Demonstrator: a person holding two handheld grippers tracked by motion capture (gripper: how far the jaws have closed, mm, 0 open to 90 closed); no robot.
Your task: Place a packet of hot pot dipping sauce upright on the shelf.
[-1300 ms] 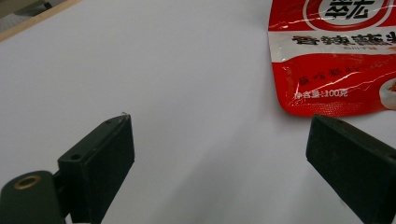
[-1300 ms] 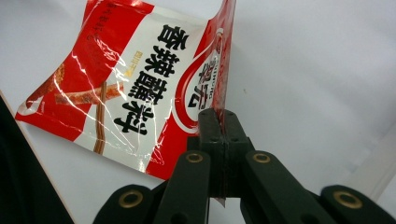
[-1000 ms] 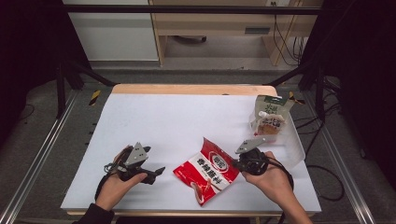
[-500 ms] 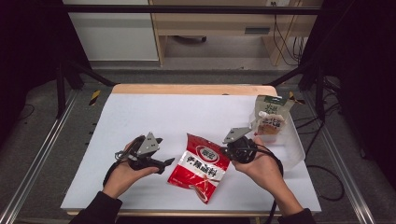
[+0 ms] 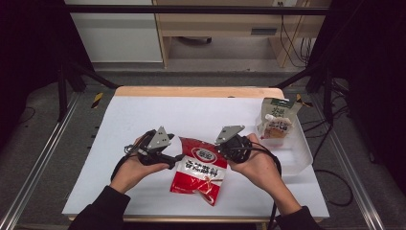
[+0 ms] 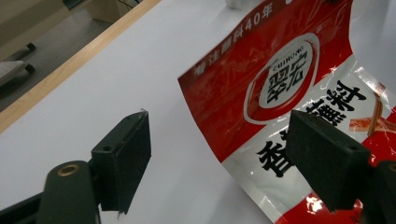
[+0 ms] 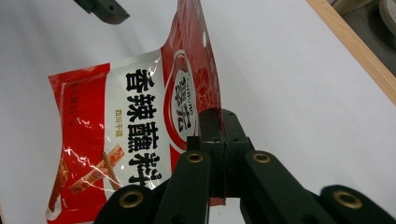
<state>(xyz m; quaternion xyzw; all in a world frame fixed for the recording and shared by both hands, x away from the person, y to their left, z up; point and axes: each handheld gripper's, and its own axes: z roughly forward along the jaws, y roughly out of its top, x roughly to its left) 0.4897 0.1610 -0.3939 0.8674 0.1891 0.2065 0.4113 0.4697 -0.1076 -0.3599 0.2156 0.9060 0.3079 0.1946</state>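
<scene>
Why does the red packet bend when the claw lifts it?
The red packet is probably thin and floppy: its pinched edge curls up while the rest sags. Its shiny film looks slippery, so the right gripper likely needs a firm pinch. It seems light.

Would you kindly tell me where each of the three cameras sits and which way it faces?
High view: fixed above the person's side, looking forward and down on the white table; both forearms, the left hand-held gripper and right hand-held gripper show.
Left gripper view: rides the left hand-held gripper, looking between its open jaws at the red packet.
Right gripper view: rides the right hand-held gripper, looking along jaws shut on the red packet's edge.
Shared: all three show the red packet and white table.
</scene>
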